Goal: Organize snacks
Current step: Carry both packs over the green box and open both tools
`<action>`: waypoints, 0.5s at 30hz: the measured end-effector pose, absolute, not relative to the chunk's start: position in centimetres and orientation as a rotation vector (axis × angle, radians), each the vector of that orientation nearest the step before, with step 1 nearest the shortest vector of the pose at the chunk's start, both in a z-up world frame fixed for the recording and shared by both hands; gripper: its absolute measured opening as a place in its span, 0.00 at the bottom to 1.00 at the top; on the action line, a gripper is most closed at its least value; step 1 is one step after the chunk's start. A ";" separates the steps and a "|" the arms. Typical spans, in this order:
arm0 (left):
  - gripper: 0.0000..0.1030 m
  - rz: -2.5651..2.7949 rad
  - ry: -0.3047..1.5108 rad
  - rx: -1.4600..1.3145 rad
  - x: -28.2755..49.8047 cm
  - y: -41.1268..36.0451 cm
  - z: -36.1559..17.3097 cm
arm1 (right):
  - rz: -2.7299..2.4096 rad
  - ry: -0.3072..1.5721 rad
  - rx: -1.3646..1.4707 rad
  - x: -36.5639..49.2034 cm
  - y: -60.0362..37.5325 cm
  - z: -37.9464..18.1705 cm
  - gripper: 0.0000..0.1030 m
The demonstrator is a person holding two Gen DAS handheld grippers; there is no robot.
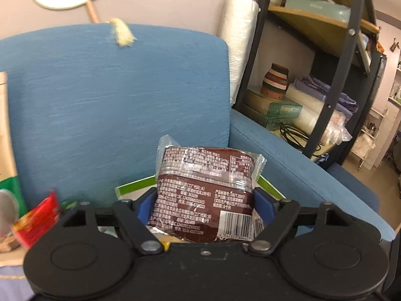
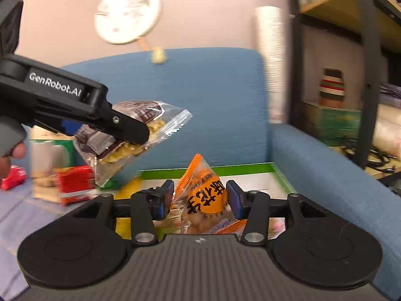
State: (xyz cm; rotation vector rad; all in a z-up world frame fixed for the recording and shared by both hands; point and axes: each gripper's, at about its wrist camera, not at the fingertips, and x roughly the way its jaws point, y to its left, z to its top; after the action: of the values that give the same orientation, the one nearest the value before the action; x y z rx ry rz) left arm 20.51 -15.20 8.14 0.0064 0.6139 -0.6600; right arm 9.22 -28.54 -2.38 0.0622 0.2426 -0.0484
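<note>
My left gripper [image 1: 204, 202] is shut on a brown snack packet [image 1: 204, 190] with clear crimped ends, held up in front of the blue sofa back. The same gripper and packet [image 2: 130, 135] show at the left of the right wrist view, raised above the seat. My right gripper [image 2: 200, 197] is shut on an orange snack packet [image 2: 204, 198] and holds it over a white box with a green rim [image 2: 240, 169], which also shows in the left wrist view [image 1: 132, 185].
Red snack packets [image 2: 74, 183] and a gold-and-green bag [image 1: 7, 155] lie on the seat to the left. The blue sofa back [image 1: 112, 100] and armrest [image 1: 300, 168] bound the area. A black metal shelf [image 1: 325, 87] stands to the right.
</note>
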 end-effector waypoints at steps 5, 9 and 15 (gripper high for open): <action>1.00 -0.647 0.631 0.030 22.5 -18.0 6.4 | -0.106 0.234 0.059 11.2 -30.7 -3.9 0.85; 1.00 -0.584 0.622 0.007 22.8 -18.3 5.1 | -0.118 0.283 0.026 12.3 -30.8 -5.2 1.00; 1.00 -0.522 0.651 0.034 22.3 -15.8 4.6 | -0.112 0.294 0.037 11.3 -30.0 -6.3 1.00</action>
State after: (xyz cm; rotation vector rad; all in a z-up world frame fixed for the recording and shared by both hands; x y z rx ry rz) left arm 22.34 -15.83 4.58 0.0339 0.6515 -0.5223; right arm 11.32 -30.03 -6.28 0.0368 0.2941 -0.1120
